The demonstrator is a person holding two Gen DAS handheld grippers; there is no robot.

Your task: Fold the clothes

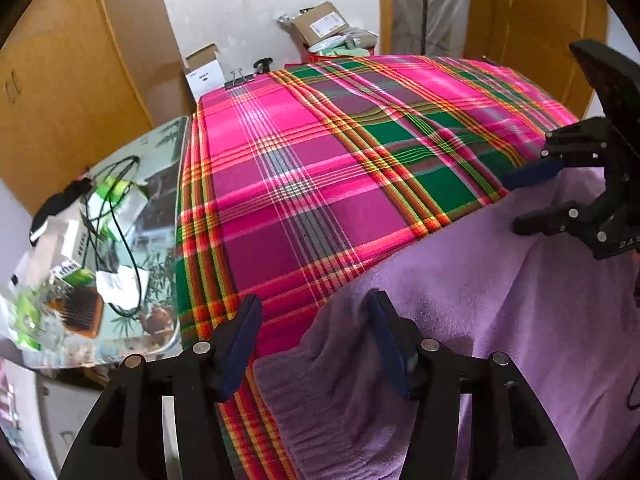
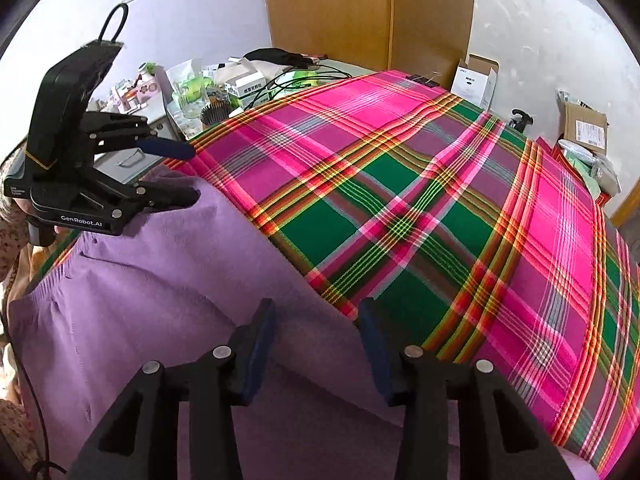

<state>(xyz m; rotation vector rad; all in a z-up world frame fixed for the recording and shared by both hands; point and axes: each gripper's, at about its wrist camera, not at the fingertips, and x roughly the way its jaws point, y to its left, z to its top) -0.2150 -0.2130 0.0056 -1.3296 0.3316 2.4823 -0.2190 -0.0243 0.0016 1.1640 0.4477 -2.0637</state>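
A purple knit garment [image 1: 460, 300] [image 2: 160, 300] lies on the near part of a table covered by a pink and green plaid cloth [image 1: 300, 168] [image 2: 420, 208]. Its ribbed edge is bunched near my left gripper [image 1: 312, 308]. That gripper stands open just above the garment's left corner, and the pads do not press the cloth. In the right wrist view the left gripper [image 2: 194, 173] shows its fingers spread at the garment's far corner. My right gripper [image 2: 316, 312] [image 1: 514, 202] is open too, over the garment's edge where it meets the plaid.
A glass-topped side table [image 1: 160, 152] on the left holds cables, small boxes and bottles. A binder clip [image 1: 240, 78] holds the plaid at its far edge. Cardboard boxes [image 1: 320, 24] and a white box [image 1: 204, 72] stand beyond, by wooden cupboards [image 2: 328, 12].
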